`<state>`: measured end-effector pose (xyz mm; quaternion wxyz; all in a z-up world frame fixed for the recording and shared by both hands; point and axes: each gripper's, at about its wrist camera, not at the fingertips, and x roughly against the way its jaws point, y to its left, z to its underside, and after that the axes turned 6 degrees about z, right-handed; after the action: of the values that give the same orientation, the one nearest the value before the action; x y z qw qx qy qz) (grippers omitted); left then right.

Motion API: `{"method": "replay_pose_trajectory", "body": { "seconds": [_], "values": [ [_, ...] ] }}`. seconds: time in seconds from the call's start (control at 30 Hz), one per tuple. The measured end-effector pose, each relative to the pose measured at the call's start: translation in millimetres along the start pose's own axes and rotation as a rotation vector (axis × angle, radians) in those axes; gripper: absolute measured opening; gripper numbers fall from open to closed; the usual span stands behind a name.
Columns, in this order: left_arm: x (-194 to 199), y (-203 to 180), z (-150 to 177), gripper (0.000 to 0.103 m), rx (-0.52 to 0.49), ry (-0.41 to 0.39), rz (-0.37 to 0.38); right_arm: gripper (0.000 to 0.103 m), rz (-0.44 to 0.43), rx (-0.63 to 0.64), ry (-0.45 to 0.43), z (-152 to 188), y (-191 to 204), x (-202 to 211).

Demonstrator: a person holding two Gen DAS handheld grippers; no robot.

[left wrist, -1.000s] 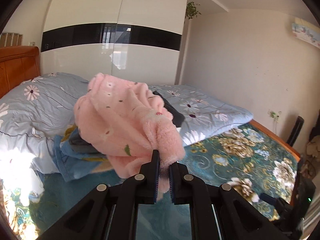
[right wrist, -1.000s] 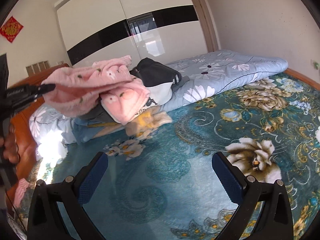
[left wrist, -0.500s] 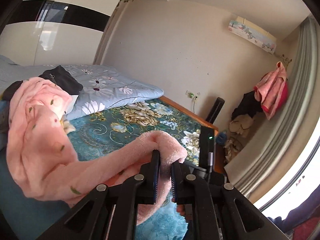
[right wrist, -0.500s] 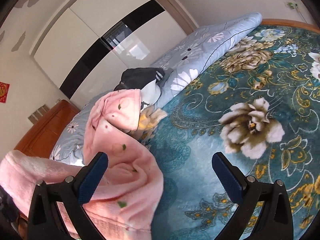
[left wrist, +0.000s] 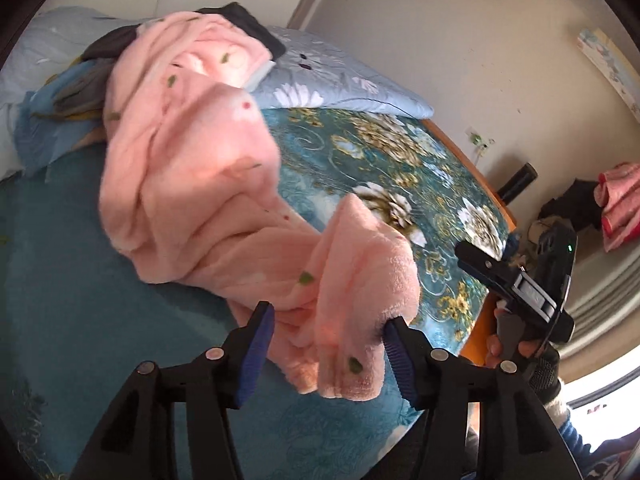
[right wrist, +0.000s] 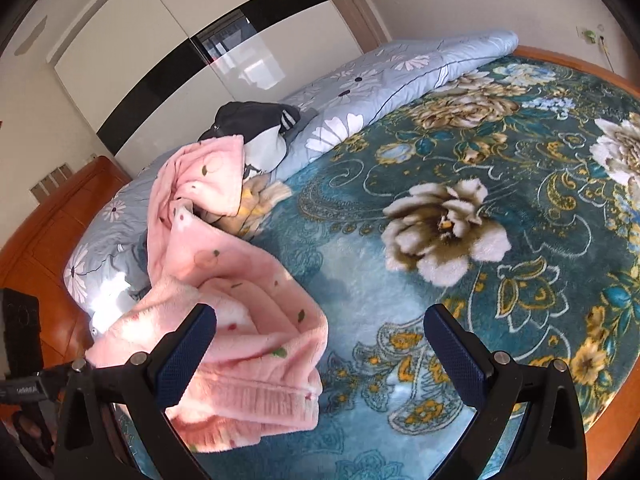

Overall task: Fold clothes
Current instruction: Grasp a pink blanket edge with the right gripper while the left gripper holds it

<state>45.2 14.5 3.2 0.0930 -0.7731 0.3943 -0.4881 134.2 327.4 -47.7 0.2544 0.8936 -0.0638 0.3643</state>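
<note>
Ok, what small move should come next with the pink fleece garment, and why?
Probably slide the right hand-held gripper leftward to the ribbed hem and close on it. It and the left hand-held gripper are both open, so nothing holds the pink fleece garment; it lies bunched on the teal blanket, its far end on the clothes pile, and needs spreading flat.

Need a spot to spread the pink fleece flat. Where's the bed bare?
Bare: teal floral blanket from the big cream flower toward the wooden bed edge, right of the pink fleece garment. Crowded: headboard side, with the clothes pile against the folded grey-blue quilt.
</note>
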Motion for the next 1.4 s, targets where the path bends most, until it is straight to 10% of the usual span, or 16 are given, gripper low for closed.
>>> {"method": "replay_pose_trajectory", "body": {
  "seconds": [0.4,0.57,0.73,1.27,1.4],
  "values": [
    [31,59,-18,0.066,0.169,-0.132,-0.114,0.082,-0.063,0.098,0.274,62,16,-47],
    [19,58,-19,0.066,0.181,-0.112,-0.136,0.040,-0.008,0.073,0.339,69,14,-83],
    [14,61,-20,0.066,0.183,-0.100,-0.176,0.012,0.050,0.066,0.247,35,4,-74],
    [-10,76,-47,0.066,0.227,-0.096,-0.197,0.010,0.517,-0.041,-0.237,-180,-128,18],
    [-21,76,-74,0.066,0.205,-0.114,-0.203,0.010,0.576,-0.007,-0.147,-176,-146,-9]
  ]
}}
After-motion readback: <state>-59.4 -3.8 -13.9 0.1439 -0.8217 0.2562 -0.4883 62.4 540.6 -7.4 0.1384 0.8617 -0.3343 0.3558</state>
